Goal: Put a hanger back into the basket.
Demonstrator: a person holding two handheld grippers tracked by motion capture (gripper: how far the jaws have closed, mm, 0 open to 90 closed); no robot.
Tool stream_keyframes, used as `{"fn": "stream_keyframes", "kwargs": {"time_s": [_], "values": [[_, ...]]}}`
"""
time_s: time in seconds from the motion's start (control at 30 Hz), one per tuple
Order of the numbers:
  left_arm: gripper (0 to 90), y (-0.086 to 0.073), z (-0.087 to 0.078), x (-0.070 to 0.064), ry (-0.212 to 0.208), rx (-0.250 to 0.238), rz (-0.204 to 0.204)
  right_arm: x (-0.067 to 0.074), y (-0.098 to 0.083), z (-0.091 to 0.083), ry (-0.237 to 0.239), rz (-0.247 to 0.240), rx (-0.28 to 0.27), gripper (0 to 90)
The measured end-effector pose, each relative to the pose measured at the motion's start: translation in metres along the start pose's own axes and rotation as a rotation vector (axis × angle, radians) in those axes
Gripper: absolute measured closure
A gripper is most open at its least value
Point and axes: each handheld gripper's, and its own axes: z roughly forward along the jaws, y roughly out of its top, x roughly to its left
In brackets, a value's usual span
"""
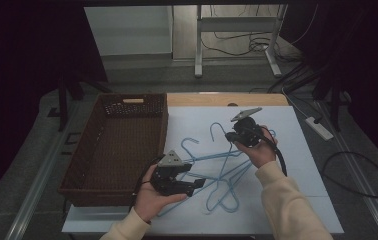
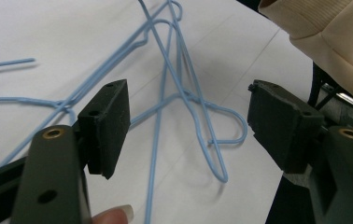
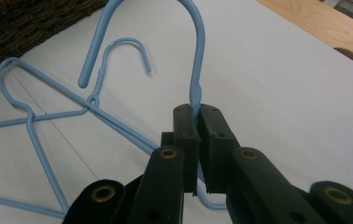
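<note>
My right gripper (image 3: 197, 109) clamped on neck of light-blue wire hanger (image 3: 194, 56), steadying it. My left gripper (image 2: 188, 126) jaws apart, over tangled hangers (image 2: 184, 93), likely to separate them.

Hangers (image 1: 220, 165): thin wire, smooth pale-blue coating, slight sheen. Basket (image 1: 114, 145): dark brown woven wicker, rough and matt. Surface (image 1: 297, 150): white sheet, smooth and matt, over a light wood top. Tongs (image 3: 197, 140): matt black plastic, brass-coloured rivets. Sleeve (image 1: 289, 210): cream ribbed cloth.

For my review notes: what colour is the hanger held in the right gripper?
Light blue. The hanger clamped at its neck by the right gripper shows best in the right gripper view.
</note>
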Motion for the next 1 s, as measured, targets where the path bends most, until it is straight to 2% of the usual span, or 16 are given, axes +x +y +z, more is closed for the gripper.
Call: {"fn": "stream_keyframes", "kwargs": {"time_s": [0.4, 0.47, 0.53, 0.57, 0.6, 0.73, 0.9, 1.0], "values": [[30.8, 0.008, 0.038, -0.003, -0.011, 0.049, -0.013, 0.000, 0.000, -0.001, -0.003, 0.000, -0.002, 86.4], [30.9, 0.008, 0.049, -0.002, -0.004, 0.062, -0.022, 0.000, -0.001, -0.001, -0.003, 0.002, -0.006, 86.3], [30.9, 0.009, 0.052, -0.002, -0.004, 0.069, -0.021, 0.000, -0.001, -0.001, -0.003, 0.001, -0.007, 86.4], [30.9, 0.009, 0.060, -0.002, 0.002, 0.081, -0.023, 0.000, -0.001, -0.001, -0.002, 0.001, -0.012, 86.4], [31.1, 0.009, 0.060, -0.002, 0.002, 0.081, -0.023, 0.000, -0.001, -0.001, -0.002, 0.001, -0.012, 86.4], [31.6, 0.009, 0.079, 0.002, 0.022, 0.092, -0.042, 0.000, -0.002, -0.003, -0.002, 0.003, -0.015, 86.3], [33.4, 0.010, 0.093, 0.003, 0.020, 0.104, -0.049, -0.001, -0.002, -0.003, -0.002, 0.004, -0.022, 86.3], [38.3, 0.010, 0.102, 0.005, 0.025, 0.108, -0.051, -0.001, -0.003, -0.003, 0.000, 0.008, -0.027, 86.3]]}}
